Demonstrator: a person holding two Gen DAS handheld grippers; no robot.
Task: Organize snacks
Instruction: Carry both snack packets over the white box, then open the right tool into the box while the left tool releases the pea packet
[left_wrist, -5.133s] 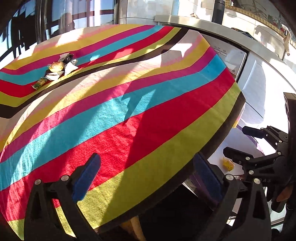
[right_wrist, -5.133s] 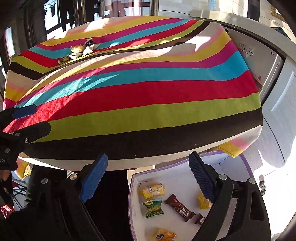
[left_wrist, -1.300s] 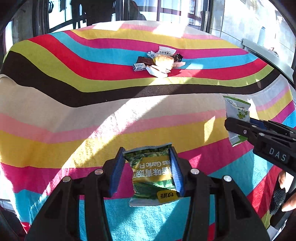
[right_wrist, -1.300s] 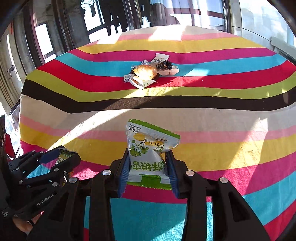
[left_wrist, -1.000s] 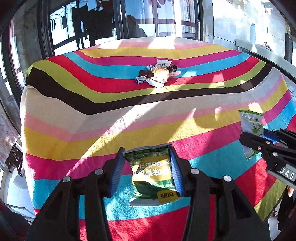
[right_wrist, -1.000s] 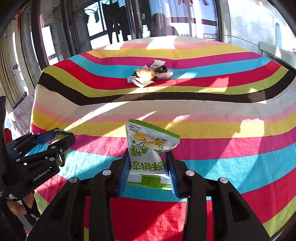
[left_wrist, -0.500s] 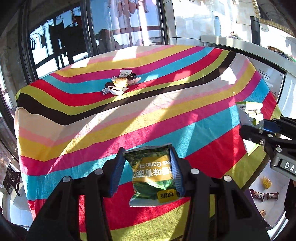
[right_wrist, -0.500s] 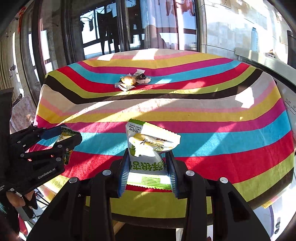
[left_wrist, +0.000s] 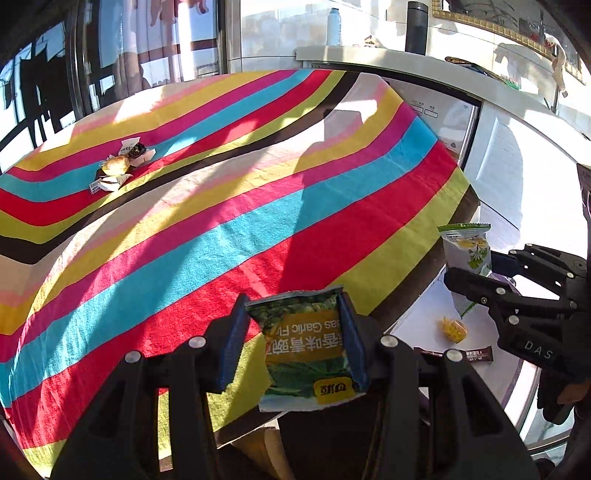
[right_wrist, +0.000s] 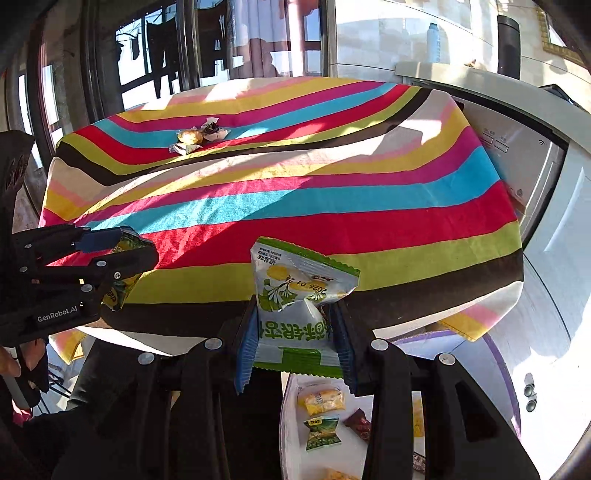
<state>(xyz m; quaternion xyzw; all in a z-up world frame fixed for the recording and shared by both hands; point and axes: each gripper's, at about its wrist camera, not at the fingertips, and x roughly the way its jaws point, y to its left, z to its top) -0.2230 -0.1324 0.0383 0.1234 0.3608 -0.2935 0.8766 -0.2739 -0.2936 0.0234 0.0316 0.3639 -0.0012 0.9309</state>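
Note:
My left gripper (left_wrist: 295, 332) is shut on a dark green garlic-pea packet (left_wrist: 308, 354), held over the near edge of the striped tablecloth (left_wrist: 207, 229). My right gripper (right_wrist: 295, 343) is shut on a white and green snack packet (right_wrist: 295, 299), held past the table's edge above a white bin (right_wrist: 495, 373). The bin holds several small snacks, among them a yellow packet (right_wrist: 321, 400) and a green packet (right_wrist: 321, 432). A pile of wrapped snacks (left_wrist: 118, 168) lies at the far side of the table; it also shows in the right wrist view (right_wrist: 197, 138).
The white bin also shows in the left wrist view (left_wrist: 495, 369), on the floor right of the table. A white appliance (right_wrist: 524, 162) and a counter (left_wrist: 424, 70) stand behind the table on the right. Dark window frames (right_wrist: 155, 62) run along the back.
Both grippers have pulled back from over the table to its near right edge with their packets still held. The white bin has come into view under the right gripper.

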